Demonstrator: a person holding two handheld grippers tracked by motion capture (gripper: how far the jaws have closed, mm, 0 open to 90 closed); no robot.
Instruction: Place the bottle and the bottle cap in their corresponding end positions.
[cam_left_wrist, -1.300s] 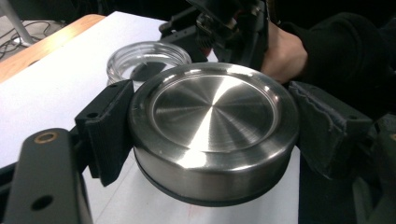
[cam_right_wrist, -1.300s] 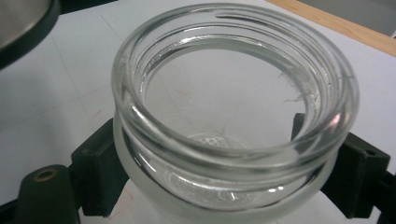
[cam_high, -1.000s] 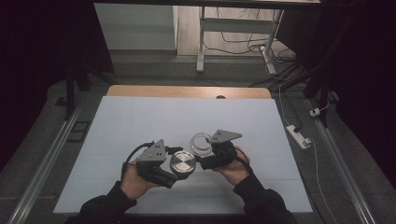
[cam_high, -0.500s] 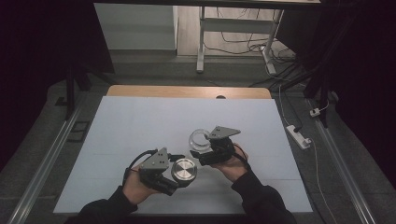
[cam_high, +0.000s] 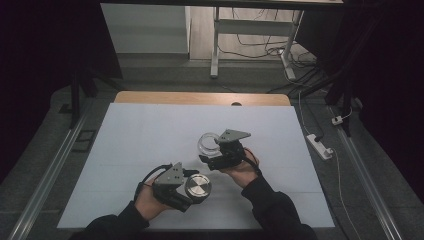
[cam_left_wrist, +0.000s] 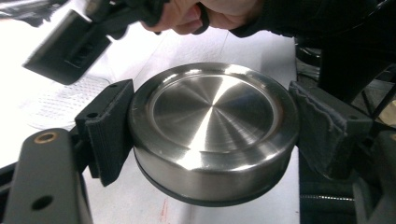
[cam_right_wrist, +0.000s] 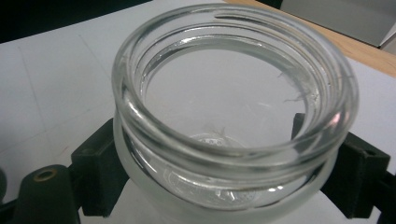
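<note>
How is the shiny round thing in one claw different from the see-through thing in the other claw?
The metal lid is solid, shiny steel; the glass jar is clear, so the table shows through it. The lid is flat and closed on top; the jar is open and looks empty. The left claw holds the lid nearer the person; the right claw holds the jar farther out. Both are round, each squeezed between two black jaws.

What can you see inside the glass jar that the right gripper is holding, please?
The glass jar looks empty: through its open mouth only the clear base shows, with the white table beneath. The right gripper has its jaws at the jar's sides, covering small parts of the lower wall.
</note>
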